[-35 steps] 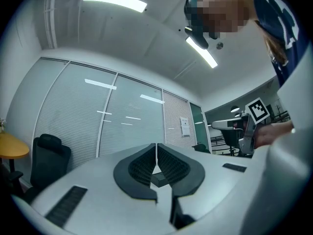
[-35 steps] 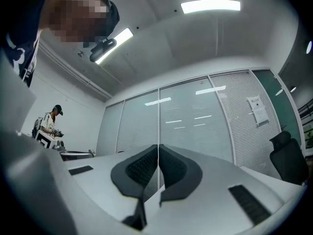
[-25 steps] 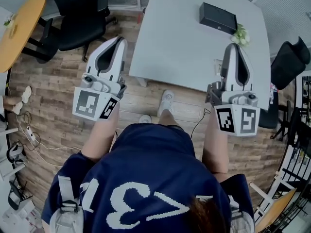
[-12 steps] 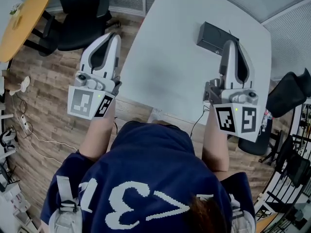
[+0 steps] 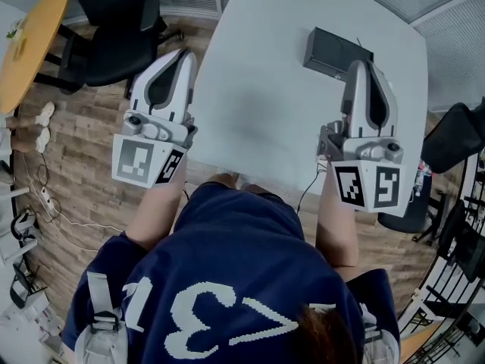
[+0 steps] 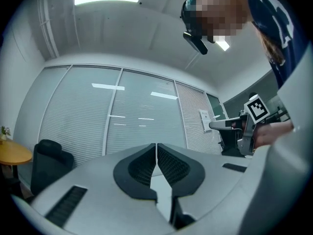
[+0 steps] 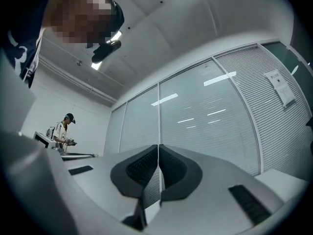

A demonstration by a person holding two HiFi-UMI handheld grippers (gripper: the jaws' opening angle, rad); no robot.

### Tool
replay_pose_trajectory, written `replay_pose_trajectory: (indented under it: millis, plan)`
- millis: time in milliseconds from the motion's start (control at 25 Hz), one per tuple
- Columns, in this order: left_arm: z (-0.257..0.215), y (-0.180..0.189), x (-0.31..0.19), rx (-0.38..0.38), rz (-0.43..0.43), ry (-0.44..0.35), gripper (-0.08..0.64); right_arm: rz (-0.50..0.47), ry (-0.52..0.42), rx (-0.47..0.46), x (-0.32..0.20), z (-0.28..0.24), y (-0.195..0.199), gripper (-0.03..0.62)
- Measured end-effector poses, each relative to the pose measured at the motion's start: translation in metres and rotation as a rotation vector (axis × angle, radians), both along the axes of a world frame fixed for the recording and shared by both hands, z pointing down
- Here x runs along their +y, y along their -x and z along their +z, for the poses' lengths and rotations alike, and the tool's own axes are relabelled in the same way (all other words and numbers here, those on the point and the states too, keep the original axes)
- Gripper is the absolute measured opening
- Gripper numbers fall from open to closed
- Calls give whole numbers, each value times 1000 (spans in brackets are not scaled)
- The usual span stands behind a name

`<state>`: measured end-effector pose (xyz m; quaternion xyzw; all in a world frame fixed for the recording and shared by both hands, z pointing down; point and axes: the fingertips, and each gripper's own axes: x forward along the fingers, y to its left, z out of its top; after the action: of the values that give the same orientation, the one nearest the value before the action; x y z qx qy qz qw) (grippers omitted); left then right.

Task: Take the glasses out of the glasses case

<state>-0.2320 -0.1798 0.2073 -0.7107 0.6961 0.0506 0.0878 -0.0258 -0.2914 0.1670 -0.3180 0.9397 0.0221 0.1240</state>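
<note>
Largely bare, the grey table (image 5: 273, 105) fills the upper centre of the head view; a chair (image 5: 114, 29) sits upper left. Left gripper (image 5: 180, 55) hangs beside the table's left edge, right gripper (image 5: 362, 67) over its upper right. Both tilt up, their cameras seeing only windows. Both pairs of jaws are pressed together, nothing between. Black case (image 5: 333, 50) lies shut just past the right tip, glasses presumably inside. Risk: prying the lid one-handed likely skids the unbraced case across the smooth top.
</note>
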Motion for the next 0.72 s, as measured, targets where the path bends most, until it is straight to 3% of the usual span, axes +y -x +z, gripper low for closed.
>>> replay_pose_trajectory:
  millis: [280, 520, 720]
  plan:
    - [-2, -43, -53, 8, 198, -3, 23, 213, 14, 15, -12, 1, -64, 28]
    - [7, -120, -99, 36, 447, 5, 23, 464, 30, 42, -4, 7, -152, 28]
    - [21, -179, -116, 47, 584, 29, 23, 540, 99, 105, 2, 32, -201, 28]
